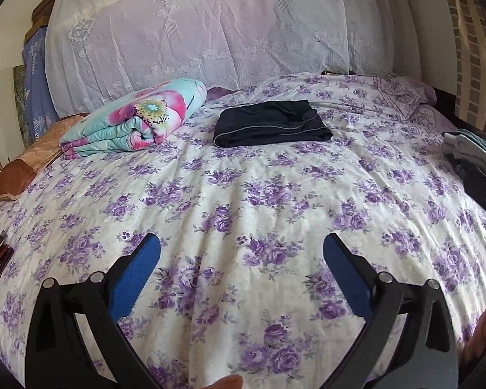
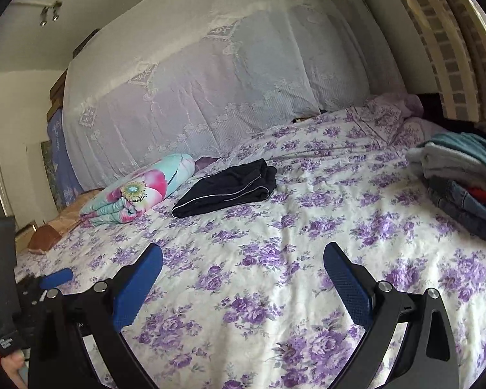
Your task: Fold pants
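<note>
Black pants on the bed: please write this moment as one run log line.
black pants: folded, on bed sheet | left claw: open, empty | right claw: open, empty

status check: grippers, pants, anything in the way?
Left gripper open, empty. Right gripper open, empty. Dark pants folded on the bed, untouched. Quilt beside them, path open.

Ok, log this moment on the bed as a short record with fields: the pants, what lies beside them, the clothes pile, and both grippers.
surface: bed with white sheet printed in purple flowers
pants: dark navy pants with pale piping, folded into a flat rectangle, lying far across the bed
beside pants: folded turquoise and pink floral quilt, to their left, apart from them
clothes pile: stacked grey, teal and denim garments at the right edge
left gripper: open, holding nothing
right gripper: open, holding nothing
</note>
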Motion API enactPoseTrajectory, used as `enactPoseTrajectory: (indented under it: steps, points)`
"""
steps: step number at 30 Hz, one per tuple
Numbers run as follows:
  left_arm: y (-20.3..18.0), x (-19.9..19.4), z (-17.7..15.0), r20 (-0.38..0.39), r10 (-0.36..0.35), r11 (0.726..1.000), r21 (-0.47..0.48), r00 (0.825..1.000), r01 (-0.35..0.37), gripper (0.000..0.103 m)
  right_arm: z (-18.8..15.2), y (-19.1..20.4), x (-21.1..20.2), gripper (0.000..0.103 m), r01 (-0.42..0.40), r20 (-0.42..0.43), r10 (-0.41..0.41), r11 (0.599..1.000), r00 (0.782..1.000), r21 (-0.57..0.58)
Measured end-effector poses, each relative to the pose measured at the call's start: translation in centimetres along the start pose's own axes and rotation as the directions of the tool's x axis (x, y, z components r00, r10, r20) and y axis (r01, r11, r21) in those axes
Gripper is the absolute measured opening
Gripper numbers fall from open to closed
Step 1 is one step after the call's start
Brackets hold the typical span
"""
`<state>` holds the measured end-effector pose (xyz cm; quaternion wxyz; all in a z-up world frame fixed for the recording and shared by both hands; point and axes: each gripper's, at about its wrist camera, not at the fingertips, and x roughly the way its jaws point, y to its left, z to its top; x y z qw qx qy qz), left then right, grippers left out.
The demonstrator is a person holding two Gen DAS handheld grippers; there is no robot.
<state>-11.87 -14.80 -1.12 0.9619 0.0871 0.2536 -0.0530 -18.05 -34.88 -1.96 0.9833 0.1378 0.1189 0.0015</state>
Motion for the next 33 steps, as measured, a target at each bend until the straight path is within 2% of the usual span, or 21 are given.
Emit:
enactPoseTrajectory:
  steps: [4,7,9,18,23,27,33]
  points:
    - [0.0,-0.6,0.3,0.032,0.006,1.000,-0.018,0.999,-0.006,0.098,0.1,2.7,-0.2,0.100,0.012,0.037,-0.009,0.997,0.999,-0.075]
    - [-0.3,-0.7,0.5,0.054,0.022,1.000,-0.008,0.998,-0.022,0.098,0.0,4.3,0.1,0.100,0.053,0.073,-0.044,0.990,0.996,-0.129]
    - [-0.2,-0.7,0.7,0.056,0.023,1.000,-0.011,0.998,-0.023,0.098,-0.1,4.5,0.4,0.100,0.044,0.066,-0.035,0.988,0.997,-0.147]
    - [0.6,-1.6,1.3,0.087,0.013,0.998,-0.054,0.996,-0.008,0.098,-0.1,3.0,1.0,0.100,0.022,0.031,-0.020,0.997,0.999,-0.070]
    - [0.5,-2.6,1.5,0.141,0.063,0.997,-0.042,0.988,-0.058,0.098,-0.1,3.0,1.1,0.100,0.018,0.031,-0.016,0.997,0.999,-0.075]
    - [0.6,-2.6,2.0,0.120,0.036,0.998,-0.049,0.992,-0.030,0.098,-0.1,3.0,1.1,0.100,0.016,0.030,-0.014,0.997,0.999,-0.076]
    - [0.8,-2.7,2.2,0.116,0.032,0.998,-0.054,0.993,-0.026,0.098,-0.1,3.0,1.2,0.100,0.015,0.028,-0.013,0.997,1.000,-0.074]
